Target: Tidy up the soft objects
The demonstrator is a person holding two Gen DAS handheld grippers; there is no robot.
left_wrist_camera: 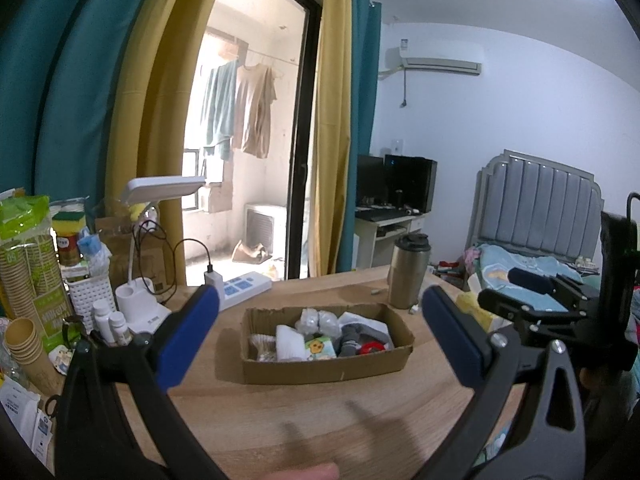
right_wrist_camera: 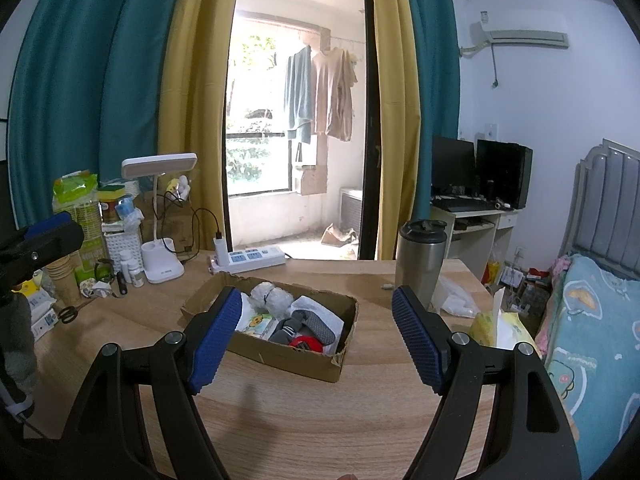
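Wooden table (left_wrist_camera: 320, 420), bearing all items shown. At its centre stands a shallow cardboard box (left_wrist_camera: 320, 370), open at the top, with a torn near corner visible in the right wrist view. The soft objects lie inside the box: a white folded cloth (left_wrist_camera: 289, 342) toward the left, a grey sock (right_wrist_camera: 316, 326) toward the right, two bundles of bubble wrap (right_wrist_camera: 270, 298) at the back, a small tissue pack with a yellow cartoon print (left_wrist_camera: 319, 349) at the front, and a red item (right_wrist_camera: 306, 345) in the near right corner.

Left gripper (left_wrist_camera: 320, 332): jaws spread wide apart, empty, held above the table on the near side of the box; the blue pads (left_wrist_camera: 188, 340) touch nothing. Right gripper (right_wrist_camera: 316, 340): jaws likewise wide apart and empty, held above the table, with its left pad overlapping the box's left end in the picture; whether it touches cannot be told.

Behind the box, a steel travel mug (right_wrist_camera: 421, 262) stands upright to the right; a white power strip (right_wrist_camera: 248, 259) and a white desk lamp (right_wrist_camera: 162, 216) stand to the left. A yellow tissue packet (right_wrist_camera: 502, 326) lies at the table's right edge.
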